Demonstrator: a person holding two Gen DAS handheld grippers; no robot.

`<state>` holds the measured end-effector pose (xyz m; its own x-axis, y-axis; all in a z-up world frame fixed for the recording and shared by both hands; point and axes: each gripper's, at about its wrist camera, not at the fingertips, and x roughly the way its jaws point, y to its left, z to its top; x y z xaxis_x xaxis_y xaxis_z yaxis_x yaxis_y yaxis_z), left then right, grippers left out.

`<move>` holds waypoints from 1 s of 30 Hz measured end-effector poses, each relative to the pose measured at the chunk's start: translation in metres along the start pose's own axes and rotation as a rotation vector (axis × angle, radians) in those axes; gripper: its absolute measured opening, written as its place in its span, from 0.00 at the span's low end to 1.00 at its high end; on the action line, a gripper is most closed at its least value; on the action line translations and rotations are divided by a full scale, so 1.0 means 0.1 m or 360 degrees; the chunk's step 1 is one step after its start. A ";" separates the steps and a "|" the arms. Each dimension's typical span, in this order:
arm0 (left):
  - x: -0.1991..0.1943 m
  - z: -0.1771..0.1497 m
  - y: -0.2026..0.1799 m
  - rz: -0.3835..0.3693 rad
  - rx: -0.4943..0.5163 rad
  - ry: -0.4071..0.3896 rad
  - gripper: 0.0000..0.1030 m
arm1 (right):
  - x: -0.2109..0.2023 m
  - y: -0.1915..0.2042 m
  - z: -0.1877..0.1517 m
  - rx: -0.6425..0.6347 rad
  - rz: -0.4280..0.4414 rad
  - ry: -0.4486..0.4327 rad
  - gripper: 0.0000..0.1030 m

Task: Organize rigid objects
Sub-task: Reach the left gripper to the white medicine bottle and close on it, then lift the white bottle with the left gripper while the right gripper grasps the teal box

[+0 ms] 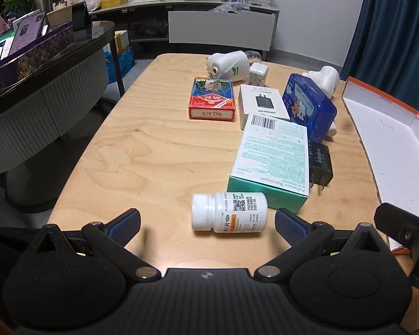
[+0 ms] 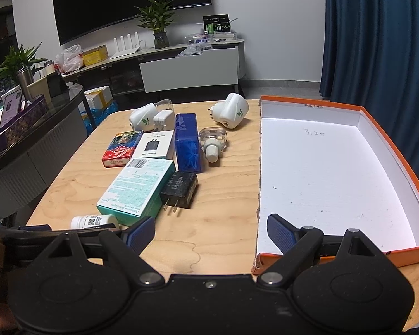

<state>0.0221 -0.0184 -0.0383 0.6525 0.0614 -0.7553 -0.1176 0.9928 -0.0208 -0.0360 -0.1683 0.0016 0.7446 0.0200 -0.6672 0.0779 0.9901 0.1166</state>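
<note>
The wooden table (image 1: 142, 150) has a rounded near-left corner and a long bare stretch down the left half of the left wrist view, from the far edge to the gripper. The objects crowd the centre and right of that view. Along the right edge lies an orange-rimmed cardboard tray (image 2: 335, 173), its white floor bare; in the right wrist view it fills the right half of the frame, and its near-left corner looks torn.

A white pill bottle (image 1: 229, 212) lies on its side at lower centre of the left wrist view, cap to the left, just beside a teal adhesive-bandage box (image 1: 273, 162). Behind the box sit a red playing-card pack (image 1: 211, 101), a white charger box (image 1: 261, 102) and a blue tin (image 1: 307, 106). A black plug adapter (image 2: 180, 189) lies against the bandage box's right side. Farther back lie two white plug-in devices (image 2: 233, 110), a small white charger (image 2: 162, 120) and a clear bottle with a grey cap (image 2: 212, 141).

The left gripper (image 1: 208, 222) has its jaws spread wide, one pad on either side of the pill bottle and neither touching it. The right gripper (image 2: 211, 230) is likewise spread wide and holds nothing; its right fingertip (image 2: 279, 231) overlaps the tray's near-left corner, while the left one is over bare wood.
</note>
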 end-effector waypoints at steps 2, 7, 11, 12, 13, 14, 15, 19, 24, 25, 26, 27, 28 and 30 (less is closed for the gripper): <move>0.02 0.00 -0.02 0.0009 0.0005 0.0003 1.00 | 0.01 -0.01 0.00 0.0005 -0.0003 0.0003 0.99; 0.07 0.00 -0.02 0.0022 0.0014 0.0018 1.00 | 0.04 -0.01 0.00 0.0018 -0.0001 0.0018 0.99; 0.10 0.01 -0.01 0.0034 0.0003 0.0027 1.00 | 0.06 0.02 0.00 0.0008 -0.0002 0.0023 0.99; 0.11 0.01 -0.01 0.0038 0.0003 0.0027 1.00 | 0.06 0.02 0.00 0.0008 -0.0002 0.0024 0.99; 0.12 0.01 0.00 0.0042 0.0006 0.0024 1.00 | 0.07 0.03 0.00 0.0008 -0.0003 0.0028 0.99; 0.12 0.01 0.00 0.0047 0.0012 0.0020 1.00 | 0.07 0.03 0.01 0.0008 -0.0002 0.0031 0.99; 0.14 0.01 0.00 0.0053 0.0017 0.0019 1.00 | 0.08 0.04 0.01 0.0010 -0.0001 0.0034 0.99; 0.18 0.00 0.02 0.0034 0.0046 0.0000 0.91 | 0.10 0.07 0.02 0.0012 0.0001 0.0042 0.99; 0.17 0.01 0.04 -0.0009 0.0102 -0.0071 0.69 | 0.14 0.11 0.04 0.0027 0.0011 0.0060 0.99; 0.17 0.01 0.05 -0.0021 0.0114 -0.0082 0.63 | 0.15 0.12 0.04 0.0037 0.0016 0.0067 0.99; 0.17 0.02 0.05 -0.0027 0.0119 -0.0091 0.59 | 0.16 0.13 0.05 0.0044 0.0024 0.0078 0.99; 0.17 0.02 0.07 -0.0027 0.0125 -0.0098 0.56 | 0.17 0.14 0.06 0.0052 0.0034 0.0088 0.99; 0.17 0.03 0.09 -0.0037 0.0128 -0.0102 0.56 | 0.18 0.16 0.07 0.0062 0.0044 0.0096 0.99; 0.18 0.03 0.15 -0.0056 0.0120 -0.0112 0.56 | 0.21 0.19 0.11 0.0090 0.0065 0.0109 0.99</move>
<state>0.0340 -0.0027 -0.0505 0.7067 0.0309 -0.7068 -0.0388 0.9992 0.0049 -0.0120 -0.1507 -0.0019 0.7011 0.0717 -0.7094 0.0869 0.9789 0.1848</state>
